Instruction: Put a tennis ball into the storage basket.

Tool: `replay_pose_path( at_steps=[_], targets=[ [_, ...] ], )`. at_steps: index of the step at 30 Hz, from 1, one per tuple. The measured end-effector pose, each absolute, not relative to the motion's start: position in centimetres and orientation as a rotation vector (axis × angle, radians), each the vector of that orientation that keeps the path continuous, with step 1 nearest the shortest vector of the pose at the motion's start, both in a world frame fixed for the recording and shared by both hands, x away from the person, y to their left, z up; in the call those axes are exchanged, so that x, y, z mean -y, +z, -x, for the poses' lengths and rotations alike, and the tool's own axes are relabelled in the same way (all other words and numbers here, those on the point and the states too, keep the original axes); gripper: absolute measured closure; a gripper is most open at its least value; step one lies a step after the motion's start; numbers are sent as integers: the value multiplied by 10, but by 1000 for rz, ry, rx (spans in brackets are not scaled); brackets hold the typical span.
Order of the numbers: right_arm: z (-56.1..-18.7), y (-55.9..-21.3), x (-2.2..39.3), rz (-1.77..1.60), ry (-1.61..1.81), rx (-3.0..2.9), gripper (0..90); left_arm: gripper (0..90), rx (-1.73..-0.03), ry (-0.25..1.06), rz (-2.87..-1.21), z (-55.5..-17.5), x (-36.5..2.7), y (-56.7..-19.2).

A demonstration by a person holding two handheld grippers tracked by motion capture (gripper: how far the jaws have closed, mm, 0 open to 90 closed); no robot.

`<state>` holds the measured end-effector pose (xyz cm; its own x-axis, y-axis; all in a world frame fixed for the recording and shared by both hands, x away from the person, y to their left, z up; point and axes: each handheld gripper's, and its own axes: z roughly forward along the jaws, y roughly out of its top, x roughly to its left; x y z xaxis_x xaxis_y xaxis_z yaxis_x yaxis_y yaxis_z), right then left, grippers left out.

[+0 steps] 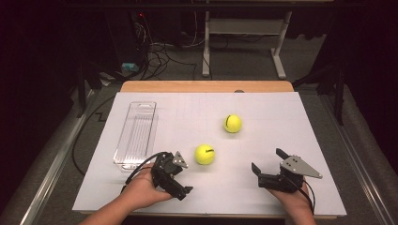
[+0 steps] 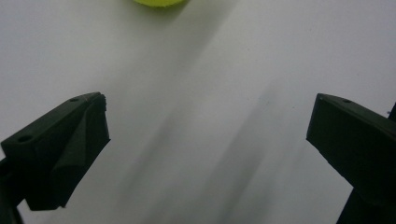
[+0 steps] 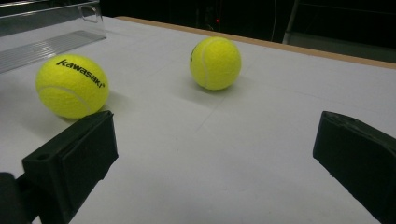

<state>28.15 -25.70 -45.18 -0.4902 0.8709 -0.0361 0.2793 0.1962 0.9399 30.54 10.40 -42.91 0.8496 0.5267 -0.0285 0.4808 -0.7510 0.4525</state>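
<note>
Lying apart, two balls point(image 1: 205, 154) beside tray point(image 1: 136, 133).

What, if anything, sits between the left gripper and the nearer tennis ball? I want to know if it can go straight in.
Nothing visible does. The left gripper, jaws open, sits just left of the nearer tennis ball, with bare white table between them. The clear tray lies off to the left, the far ball beyond.
</note>
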Motion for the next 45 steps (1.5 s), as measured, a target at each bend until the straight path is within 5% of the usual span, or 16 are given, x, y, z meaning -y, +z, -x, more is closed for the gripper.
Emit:
replay_pose_path(
  at_steps=[13,45],
  targets=[
    [-279,-452,258,-1068,1301,-1891,0,1,-727,76,-2757,-317,-91,-417],
    [-278,-452,254,-1051,1308,-1903,0,6,-716,-29,-2874,-352,-70,-391]
  ],
)
